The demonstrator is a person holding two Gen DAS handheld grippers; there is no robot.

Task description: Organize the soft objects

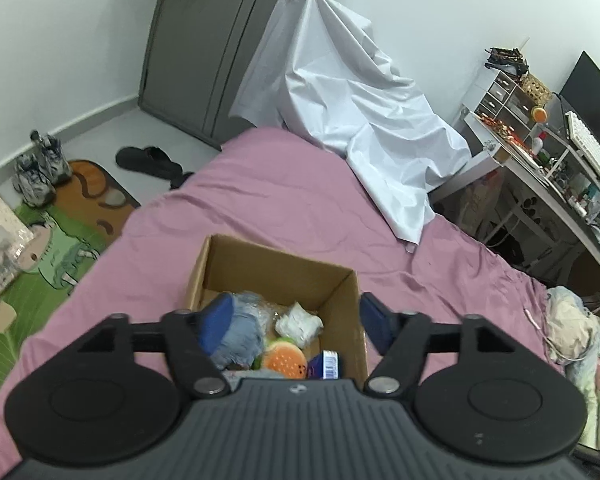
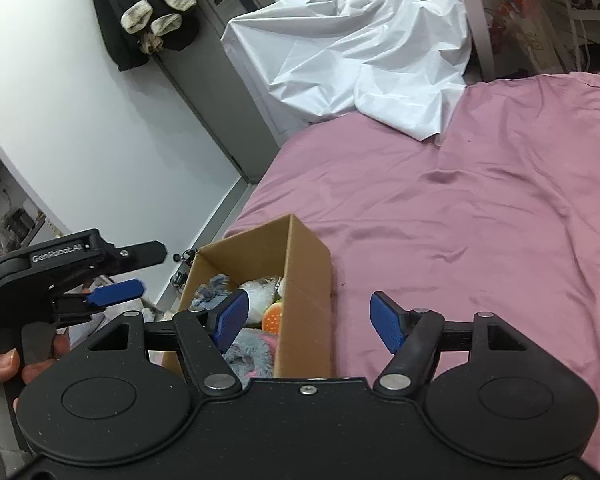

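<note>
Both my grippers are spread wide and hold nothing: my left gripper [image 1: 294,322] hangs over the open brown cardboard box [image 1: 274,268] on the pink bedsheet [image 1: 300,200], my right gripper [image 2: 310,322] straddles its right wall. Inside, at six o'clock, lie a fuzzy blue-grey plush [image 1: 236,330], a crumpled white cloth bundle [image 1: 300,322] and an orange burger-shaped squishy toy [image 1: 286,358]. They look light and yielding, so I'd pinch mid-body. "GenRobot.AI" reads on the left gripper's side.
</note>
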